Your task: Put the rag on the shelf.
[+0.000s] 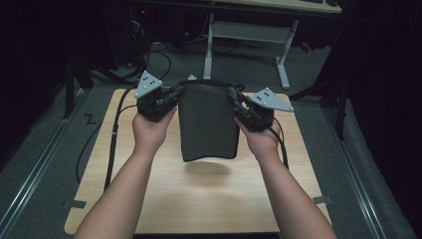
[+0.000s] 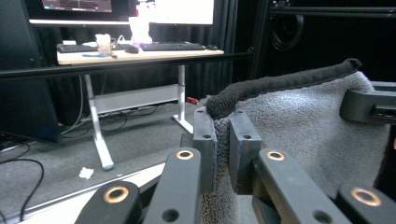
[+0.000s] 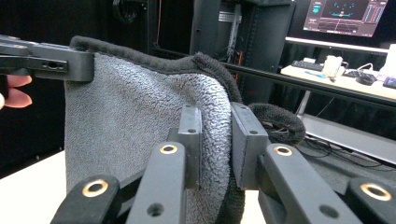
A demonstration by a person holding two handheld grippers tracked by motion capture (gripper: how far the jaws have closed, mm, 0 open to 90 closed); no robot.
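dim room, grey carpet [image 1: 45, 134], white-legged desk [image 1: 278, 35]

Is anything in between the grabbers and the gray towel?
No. The left gripper and the right gripper each already pinch a top corner of the towel, which hangs above the table. Nothing sits between fingers and cloth.

surface [image 1: 199, 199]: light wood top w/ rounded corners | on it: black cables [image 1: 113, 144] run along left edge, a second cable at right edge; soft shadow near centre | stands on: grey carpet floor [image 1: 45, 149] w/ metal rails either side | tape bits on the floor by both front corners
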